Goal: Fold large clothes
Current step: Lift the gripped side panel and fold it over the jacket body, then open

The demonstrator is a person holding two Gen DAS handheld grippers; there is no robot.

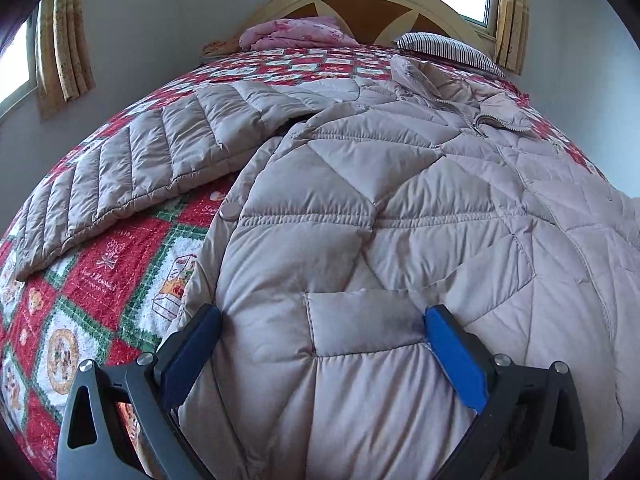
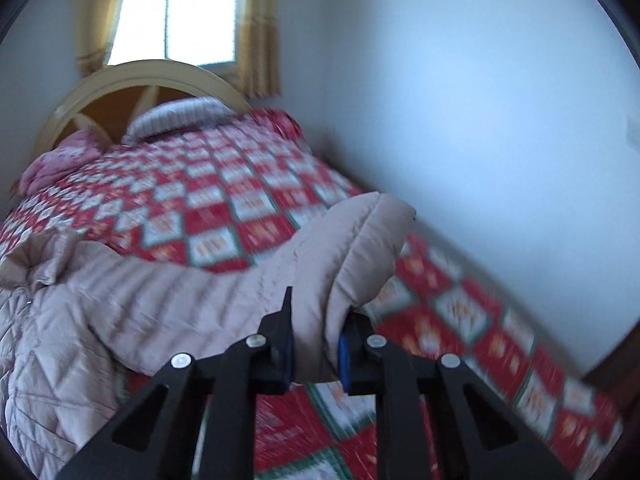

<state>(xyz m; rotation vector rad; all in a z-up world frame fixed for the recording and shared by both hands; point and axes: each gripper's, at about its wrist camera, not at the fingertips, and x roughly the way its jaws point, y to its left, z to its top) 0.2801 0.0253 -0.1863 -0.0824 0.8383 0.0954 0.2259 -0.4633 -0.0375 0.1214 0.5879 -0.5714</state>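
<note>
Your beige quilted coat [image 1: 400, 208] lies spread on the bed's red patchwork quilt [image 1: 120, 256] (no containers here), your left tool [image 1: 322, 344] gaping wide over its hem, your right tool [image 2: 316, 344] clamped on one puffy sleeve [image 2: 352, 248], lifted.

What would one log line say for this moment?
left claw: open over coat | right claw: shut on sleeve, lifted | bed

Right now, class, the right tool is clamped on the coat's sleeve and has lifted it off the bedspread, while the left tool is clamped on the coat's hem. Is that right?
Not quite. The left tool is open: in the left wrist view its pads straddle the coat without pinching it. The rest holds: in the right wrist view the right tool is clamped on the sleeve, lifted off the bedspread.
</note>
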